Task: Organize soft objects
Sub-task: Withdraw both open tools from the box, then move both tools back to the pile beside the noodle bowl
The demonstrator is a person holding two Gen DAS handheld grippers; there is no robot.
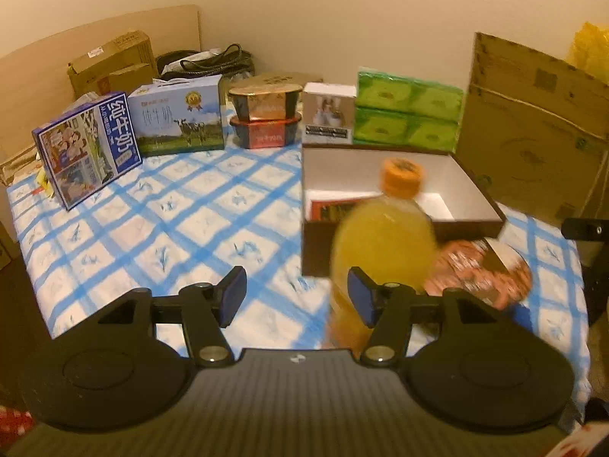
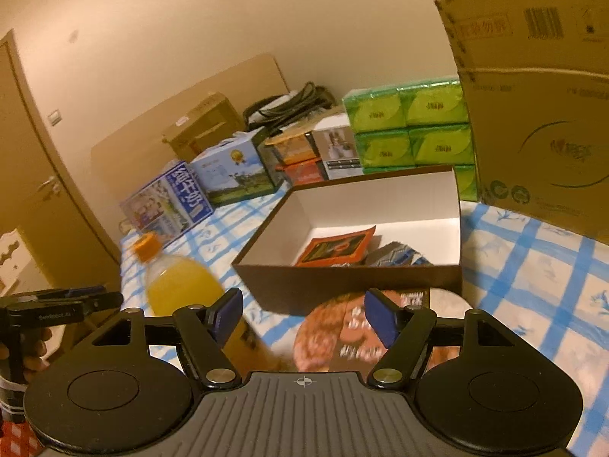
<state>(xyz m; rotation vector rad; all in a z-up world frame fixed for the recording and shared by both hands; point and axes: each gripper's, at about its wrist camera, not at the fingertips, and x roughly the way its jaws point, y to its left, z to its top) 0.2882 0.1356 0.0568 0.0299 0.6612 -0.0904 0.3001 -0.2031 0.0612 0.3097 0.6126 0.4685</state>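
— Blue-and-white checked cloth covers the whole surface, with a plain cream wall behind it. What lies nearest the grippers?

— A brown snack packet lies flat on the cloth, touching the front wall of the open brown box. In the left wrist view the same packet shows just right of an orange-capped juice bottle, which stands upright in front of the box's near left corner.

— Anything inside the box?

— An orange-red packet lies on its white floor, and beside it something grey-blue that I cannot make out.

— And the grippers?

— The right gripper hangs above the brown packet with its blue pads spread wide and nothing between them. The left gripper is also parted, over bare cloth, with the bottle behind its right-hand finger; it grips nothing. From the right wrist view the left gripper appears at the far left edge, held in a person's hand.

— Further back?

— Green tissue packs are stacked behind the box, with a small white carton just beside them, then two stacked dark tubs, and two blue milk cartons. A large cardboard box stands at the right.
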